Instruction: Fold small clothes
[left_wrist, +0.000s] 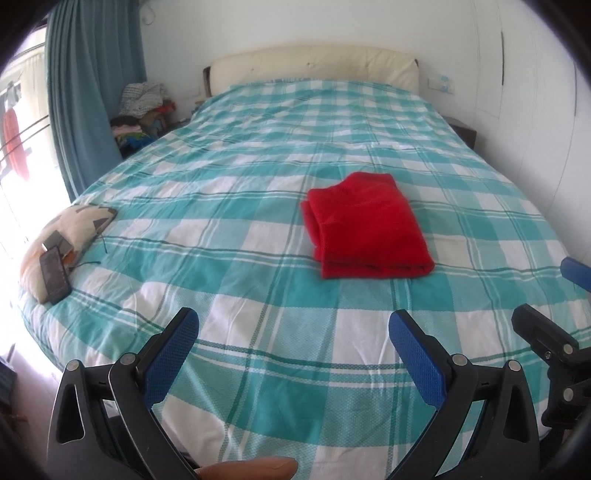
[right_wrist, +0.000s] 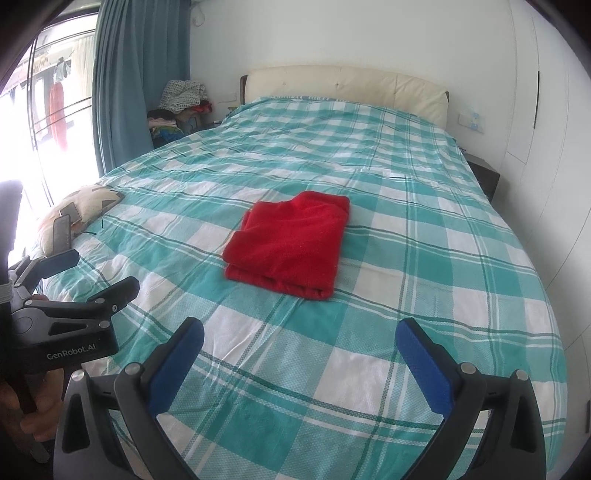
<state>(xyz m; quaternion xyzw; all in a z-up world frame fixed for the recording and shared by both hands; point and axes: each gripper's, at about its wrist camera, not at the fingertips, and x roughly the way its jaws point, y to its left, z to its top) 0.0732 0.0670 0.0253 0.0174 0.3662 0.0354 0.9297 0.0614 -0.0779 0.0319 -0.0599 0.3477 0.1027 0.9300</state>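
A red garment (left_wrist: 364, 227) lies folded into a neat rectangle on the teal and white checked bed cover (left_wrist: 229, 229). It also shows in the right wrist view (right_wrist: 291, 243), in the middle of the bed cover (right_wrist: 424, 258). My left gripper (left_wrist: 293, 325) is open and empty, held above the near part of the bed, well short of the garment. My right gripper (right_wrist: 299, 332) is open and empty too, at the near edge of the bed. The left gripper shows at the left of the right wrist view (right_wrist: 74, 273).
A patterned cushion (left_wrist: 70, 232) with a dark phone (left_wrist: 54, 273) on it lies at the bed's left edge. A cream headboard (left_wrist: 314, 66) stands at the far end. A blue curtain (left_wrist: 92, 92) and a clothes pile (left_wrist: 142, 110) are at the far left. White wardrobe doors (right_wrist: 546, 110) line the right.
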